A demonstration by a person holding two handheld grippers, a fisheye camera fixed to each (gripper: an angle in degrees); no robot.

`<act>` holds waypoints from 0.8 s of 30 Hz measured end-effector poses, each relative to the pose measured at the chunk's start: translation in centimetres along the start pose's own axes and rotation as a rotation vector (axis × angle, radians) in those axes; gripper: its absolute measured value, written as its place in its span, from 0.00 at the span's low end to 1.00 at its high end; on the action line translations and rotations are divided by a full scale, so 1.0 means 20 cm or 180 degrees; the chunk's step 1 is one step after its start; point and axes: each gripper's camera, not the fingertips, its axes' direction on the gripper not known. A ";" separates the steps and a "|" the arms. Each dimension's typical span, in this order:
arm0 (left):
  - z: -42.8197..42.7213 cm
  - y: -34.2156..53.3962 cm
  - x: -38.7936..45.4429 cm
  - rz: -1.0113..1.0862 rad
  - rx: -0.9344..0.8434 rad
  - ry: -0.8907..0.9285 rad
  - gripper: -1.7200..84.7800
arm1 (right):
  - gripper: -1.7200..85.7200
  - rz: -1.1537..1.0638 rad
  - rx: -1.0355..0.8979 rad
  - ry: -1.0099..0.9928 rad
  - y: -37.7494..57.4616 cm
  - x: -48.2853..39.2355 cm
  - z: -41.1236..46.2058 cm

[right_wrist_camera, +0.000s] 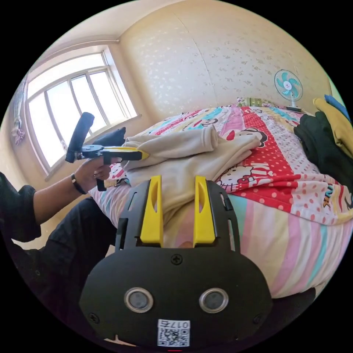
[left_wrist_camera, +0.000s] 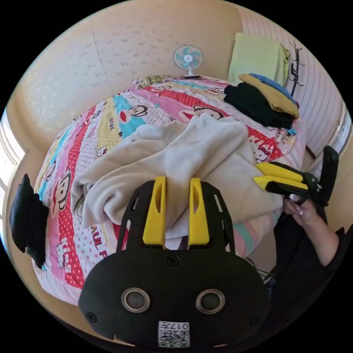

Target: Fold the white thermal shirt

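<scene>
Left gripper (left_wrist_camera: pixel 177 182) jaws spread apart over shirt (left_wrist_camera: pixel 191 154) edge | right gripper (right_wrist_camera: pixel 177 180) jaws apart at shirt's near edge | white shirt rumpled on bed (left_wrist_camera: pixel 110 121) | clothes pile (left_wrist_camera: pixel 263 97) far right | fan (left_wrist_camera: pixel 188 59) beyond

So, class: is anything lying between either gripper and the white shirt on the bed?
Nothing visible does. The white thermal shirt lies crumpled on the patterned bedspread, and both the left gripper and the right gripper are already at its near edge. The stacked clothes sit off to the side.
</scene>
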 end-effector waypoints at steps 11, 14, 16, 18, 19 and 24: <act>-0.91 0.77 -0.79 -0.1726 0.0799 0.0815 0.06 | 0.05 -0.1310 0.0098 -0.0740 -0.15 -0.22 -0.12; -1.09 1.08 -0.97 -0.2188 0.1475 0.1087 0.03 | 0.04 -0.2197 -0.0446 -0.1869 -0.16 -0.22 -0.29; -1.22 1.30 -1.09 -0.2527 0.2137 0.1365 0.07 | 0.04 -0.2539 -0.0459 -0.2635 -0.14 -0.15 -0.43; -1.25 1.30 -1.12 -0.2535 0.2171 0.1434 0.11 | 0.03 -0.2432 0.0196 -0.3262 -0.14 0.04 -0.58; -1.23 1.22 -1.10 -0.2401 0.1918 0.1423 0.12 | 0.04 -0.2049 0.0874 -0.3421 -0.13 0.22 -0.64; -0.97 0.57 -0.74 -0.1070 0.0754 0.1300 0.17 | 0.08 0.0106 0.1709 -0.2503 -0.10 0.68 -0.52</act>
